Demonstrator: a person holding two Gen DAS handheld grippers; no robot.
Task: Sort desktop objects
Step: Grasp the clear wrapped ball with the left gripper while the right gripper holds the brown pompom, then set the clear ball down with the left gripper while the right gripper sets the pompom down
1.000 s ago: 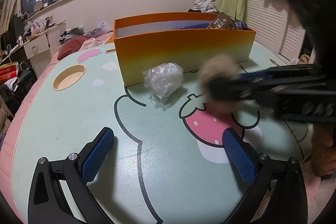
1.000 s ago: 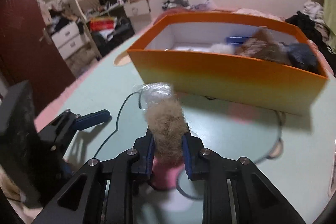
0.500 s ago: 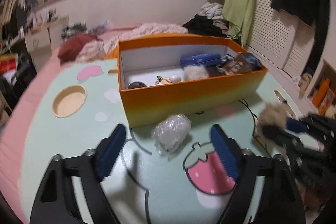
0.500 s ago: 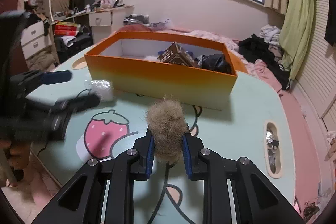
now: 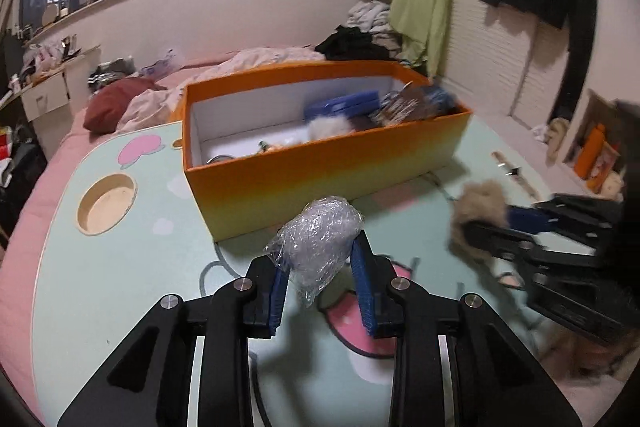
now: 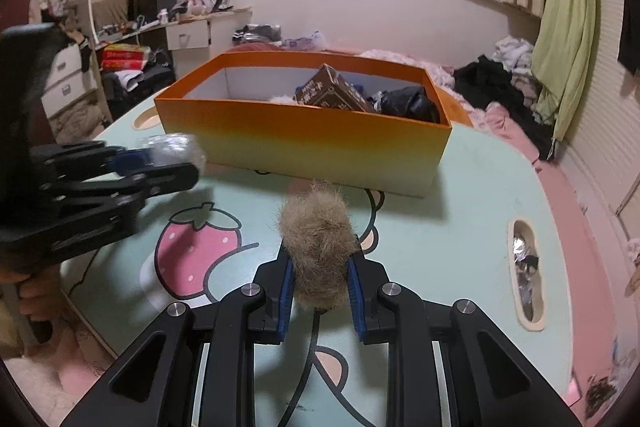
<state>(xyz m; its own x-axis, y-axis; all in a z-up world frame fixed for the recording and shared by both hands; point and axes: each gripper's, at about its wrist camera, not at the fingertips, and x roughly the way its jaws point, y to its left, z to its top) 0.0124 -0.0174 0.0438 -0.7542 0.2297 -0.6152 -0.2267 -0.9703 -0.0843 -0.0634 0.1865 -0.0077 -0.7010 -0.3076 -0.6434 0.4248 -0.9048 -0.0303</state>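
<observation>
Box [image 5: 320,163] contents blurred in the left view; a blue item, brown packet [image 6: 332,93] and black bag, probably, show. Left hand-held gripper [image 5: 320,267] clamps a plastic wad [image 5: 318,239], raised over the counter [image 5: 120,267] before the box. Right hand-held gripper [image 6: 320,267] pinches a fur ball [image 6: 316,247], long axis upright, near the box.

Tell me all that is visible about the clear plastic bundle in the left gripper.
The clear plastic bundle is a crumpled, rounded wad of transparent film, shiny and wrinkled, with a loose tail hanging below. The left gripper holds it between its blue pads, above the mint table, in front of the orange box and apart from it. What it wraps cannot be told.
</observation>
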